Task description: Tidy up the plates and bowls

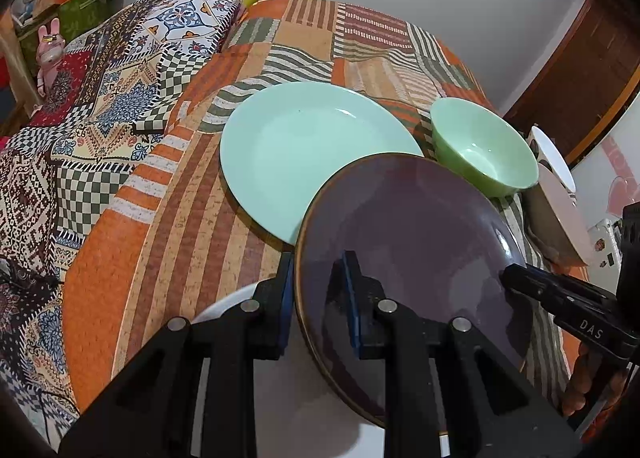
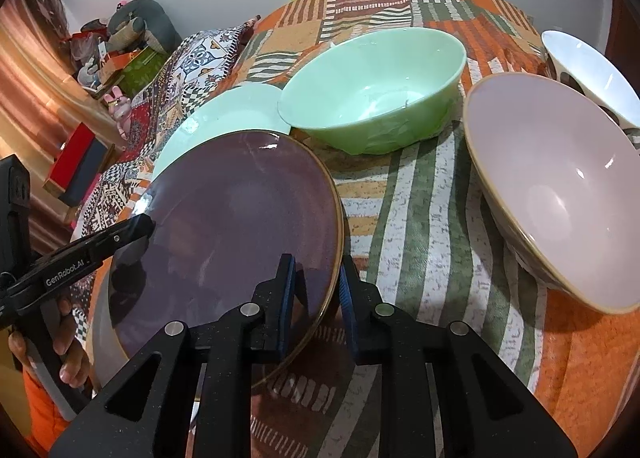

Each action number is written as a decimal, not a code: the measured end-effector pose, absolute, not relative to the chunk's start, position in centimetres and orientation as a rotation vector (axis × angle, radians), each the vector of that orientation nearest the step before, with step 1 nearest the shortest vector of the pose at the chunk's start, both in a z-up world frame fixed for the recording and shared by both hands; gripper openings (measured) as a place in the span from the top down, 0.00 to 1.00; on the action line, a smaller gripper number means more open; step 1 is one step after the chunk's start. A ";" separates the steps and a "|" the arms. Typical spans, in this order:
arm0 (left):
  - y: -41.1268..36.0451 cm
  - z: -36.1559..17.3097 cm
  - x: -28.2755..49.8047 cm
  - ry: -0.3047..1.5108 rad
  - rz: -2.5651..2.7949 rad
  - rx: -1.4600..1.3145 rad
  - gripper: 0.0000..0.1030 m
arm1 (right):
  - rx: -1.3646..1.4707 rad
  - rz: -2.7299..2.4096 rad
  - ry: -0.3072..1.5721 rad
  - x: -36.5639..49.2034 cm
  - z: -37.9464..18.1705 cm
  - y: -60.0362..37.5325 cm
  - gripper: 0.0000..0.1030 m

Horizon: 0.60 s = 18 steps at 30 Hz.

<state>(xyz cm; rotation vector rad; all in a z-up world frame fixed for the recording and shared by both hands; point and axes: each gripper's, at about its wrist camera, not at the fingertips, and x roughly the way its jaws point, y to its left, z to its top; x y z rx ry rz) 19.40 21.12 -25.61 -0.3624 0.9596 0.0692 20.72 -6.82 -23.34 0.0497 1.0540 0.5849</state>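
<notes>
A dark purple plate (image 1: 404,234) (image 2: 236,218) with a brown rim is held tilted above the table. My left gripper (image 1: 318,298) is shut on its near-left rim. My right gripper (image 2: 316,298) is shut on its right rim; it shows in the left wrist view (image 1: 516,274) too. The left gripper appears in the right wrist view (image 2: 140,226). A mint plate (image 1: 304,154) (image 2: 224,114) lies on the table behind it. A green bowl (image 1: 484,146) (image 2: 376,90) stands to the right. A pink bowl (image 2: 560,186) (image 1: 556,218) and a white bowl (image 2: 592,70) (image 1: 556,154) stand further right.
The table has an orange patchwork cloth (image 1: 168,226) (image 2: 440,242). A white plate (image 1: 224,306) lies under the purple one at the near edge. A patterned cushion (image 1: 100,98) lies left of the table. Shelves with toys (image 2: 120,46) stand far left.
</notes>
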 end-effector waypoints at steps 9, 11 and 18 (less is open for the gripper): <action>19.7 -23.4 17.6 0.916 0.067 -0.347 0.78 | 0.060 0.580 1.028 19.7 -22.1 -8.1 0.81; 19.2 -22.7 16.9 0.903 0.061 -0.338 0.78 | 0.063 0.578 1.016 19.3 -21.6 -8.5 0.81; 17.3 -20.2 14.8 0.865 0.045 -0.313 0.78 | 0.086 0.570 0.980 17.8 -19.8 -10.0 0.81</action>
